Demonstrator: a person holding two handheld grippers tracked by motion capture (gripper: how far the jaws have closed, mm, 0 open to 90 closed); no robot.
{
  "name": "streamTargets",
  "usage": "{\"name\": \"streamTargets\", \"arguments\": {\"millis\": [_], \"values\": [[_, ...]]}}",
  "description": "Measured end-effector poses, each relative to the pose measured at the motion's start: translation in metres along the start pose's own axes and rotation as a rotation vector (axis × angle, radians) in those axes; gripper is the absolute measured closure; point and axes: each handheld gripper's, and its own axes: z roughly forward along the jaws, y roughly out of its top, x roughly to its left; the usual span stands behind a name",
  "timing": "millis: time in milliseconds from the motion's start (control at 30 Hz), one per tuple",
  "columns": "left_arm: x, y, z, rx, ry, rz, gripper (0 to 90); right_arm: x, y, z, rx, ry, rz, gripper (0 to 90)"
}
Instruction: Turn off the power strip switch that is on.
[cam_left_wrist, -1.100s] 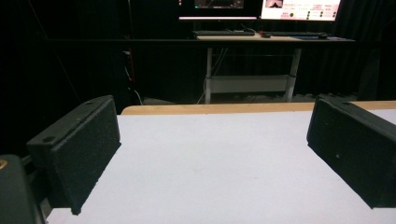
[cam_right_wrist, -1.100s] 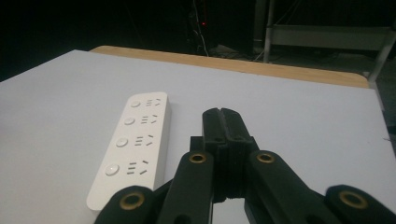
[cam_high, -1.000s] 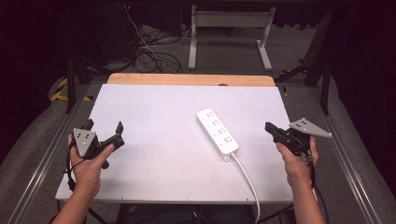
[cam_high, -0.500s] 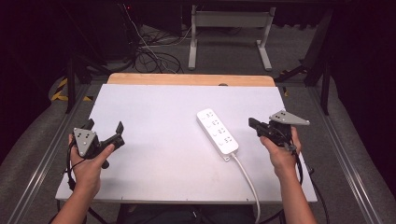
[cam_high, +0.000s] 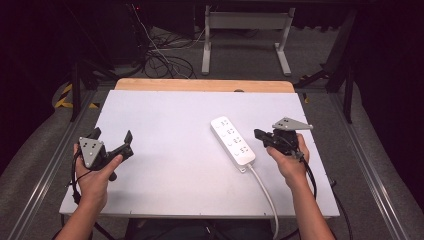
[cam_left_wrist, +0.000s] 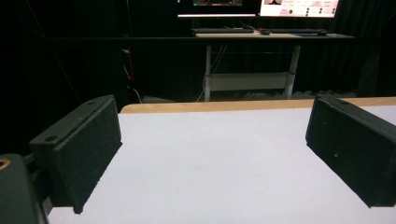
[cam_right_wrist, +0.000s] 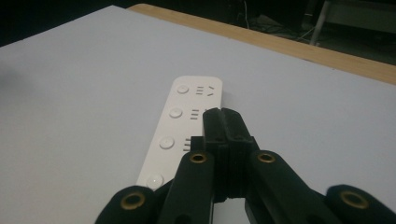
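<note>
With its fingers pressed together, the right gripper (cam_high: 258, 133) hovers beside the power strip (cam_high: 233, 143) lying mid-bench, so I'd aim that closed tip squarely down on one button, while the left gripper (cam_high: 111, 140) waits spread wide

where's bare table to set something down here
Widest free patch: the white table between the left gripper and the power strip. Also free: the far strip before the wooden edge. Crowded: near right, around the strip, its cable and the right gripper.
</note>
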Motion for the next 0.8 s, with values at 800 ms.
{"name": "streamTargets", "arguments": {"millis": [800], "values": [[0.004,-0.001,-0.005,0.003,0.011,0.000,4.1,0.028,-0.014,0.048,0.216,0.107,-0.111,90.0]]}}
